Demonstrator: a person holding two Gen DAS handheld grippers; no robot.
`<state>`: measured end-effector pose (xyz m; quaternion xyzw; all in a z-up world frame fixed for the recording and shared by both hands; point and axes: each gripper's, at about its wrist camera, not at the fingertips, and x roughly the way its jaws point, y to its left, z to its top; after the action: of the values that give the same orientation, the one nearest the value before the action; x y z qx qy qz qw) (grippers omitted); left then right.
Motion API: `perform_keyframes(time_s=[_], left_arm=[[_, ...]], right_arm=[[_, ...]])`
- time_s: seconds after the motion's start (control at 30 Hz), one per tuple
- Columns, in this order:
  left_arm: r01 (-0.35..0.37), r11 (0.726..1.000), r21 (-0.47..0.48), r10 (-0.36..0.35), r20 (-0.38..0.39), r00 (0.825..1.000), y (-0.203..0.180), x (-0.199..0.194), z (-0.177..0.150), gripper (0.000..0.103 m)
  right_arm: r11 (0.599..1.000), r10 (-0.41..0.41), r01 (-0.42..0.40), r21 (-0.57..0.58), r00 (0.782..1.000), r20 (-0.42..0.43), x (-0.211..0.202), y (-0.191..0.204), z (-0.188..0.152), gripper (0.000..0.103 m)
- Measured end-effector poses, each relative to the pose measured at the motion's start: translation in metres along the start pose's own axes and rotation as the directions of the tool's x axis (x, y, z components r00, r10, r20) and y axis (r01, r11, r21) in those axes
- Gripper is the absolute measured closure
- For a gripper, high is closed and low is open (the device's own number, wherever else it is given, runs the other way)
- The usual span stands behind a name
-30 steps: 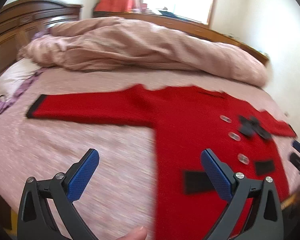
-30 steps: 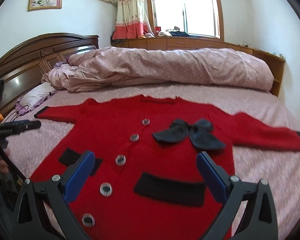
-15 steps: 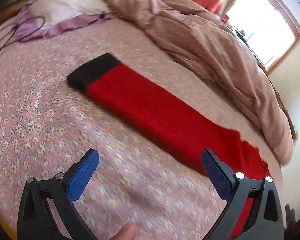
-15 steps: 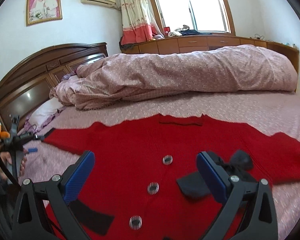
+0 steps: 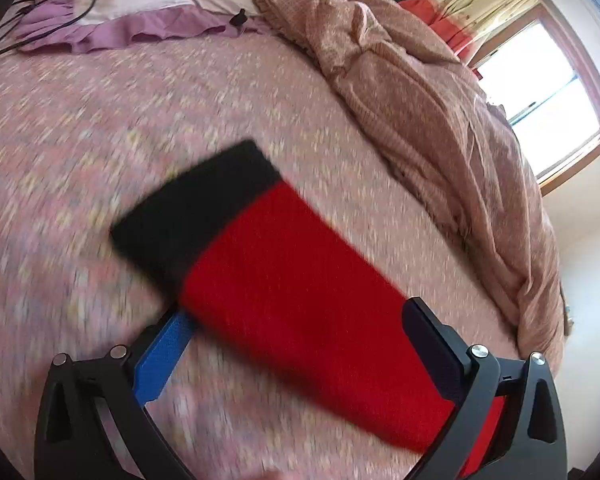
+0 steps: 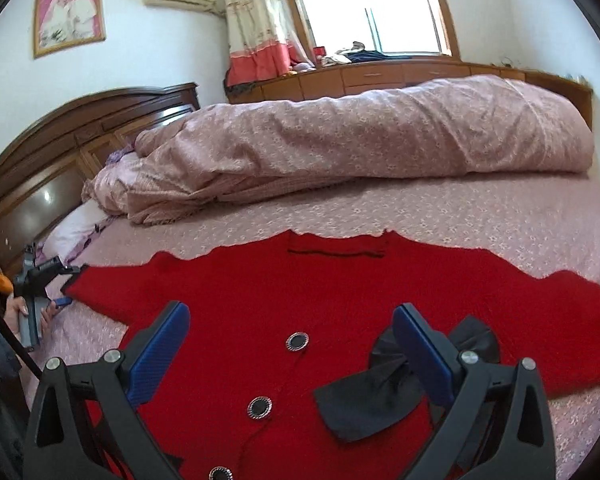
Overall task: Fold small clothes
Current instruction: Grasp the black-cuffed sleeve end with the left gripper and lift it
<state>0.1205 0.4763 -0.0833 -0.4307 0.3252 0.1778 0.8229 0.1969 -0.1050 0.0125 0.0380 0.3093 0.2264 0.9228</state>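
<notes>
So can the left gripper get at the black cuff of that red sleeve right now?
Probably yes. The left gripper is open, its fingers straddling the red sleeve just short of the black cuff, with nothing lying on the cuff.

Bare sheet gives passage between cardigan and heaped duvet.

Left gripper: fingers spread wide, held low at the far left, gripped by a hand. Right gripper: fingers spread wide, nothing between them, hovering near centre.
</notes>
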Motion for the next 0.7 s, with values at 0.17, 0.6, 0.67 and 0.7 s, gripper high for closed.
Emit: perform_keyframes(time_s=[0.17, 0.6, 0.67, 0.7], left_arm=[[0.067, 0.995, -0.078, -0.064, 0.040, 0.997, 0.017, 0.002, 0.020, 0.004], [0.036, 0.974, -0.224, -0.016, 0.090, 0.996, 0.036, -0.016, 0.029, 0.101], [0.079, 0.981, -0.177, -0.057, 0.127, 0.990, 0.010, -0.032, 0.030, 0.101], [0.110, 0.984, -0.143, -0.089, 0.145, 0.985, -0.007, -0.041, 0.030, 0.101]], right_arm=[[0.999, -0.005, 0.006, 0.036, 0.999, -0.038, 0.013, -0.012, -0.005, 0.000], [1.000, 0.014, -0.015, -0.023, 1.000, -0.025, 0.006, -0.001, -0.007, 0.000], [1.000, 0.008, -0.008, -0.026, 1.000, -0.009, 0.001, -0.002, -0.004, 0.000], [1.000, 0.007, -0.006, -0.026, 1.000, 0.005, -0.004, -0.003, -0.002, 0.000]])
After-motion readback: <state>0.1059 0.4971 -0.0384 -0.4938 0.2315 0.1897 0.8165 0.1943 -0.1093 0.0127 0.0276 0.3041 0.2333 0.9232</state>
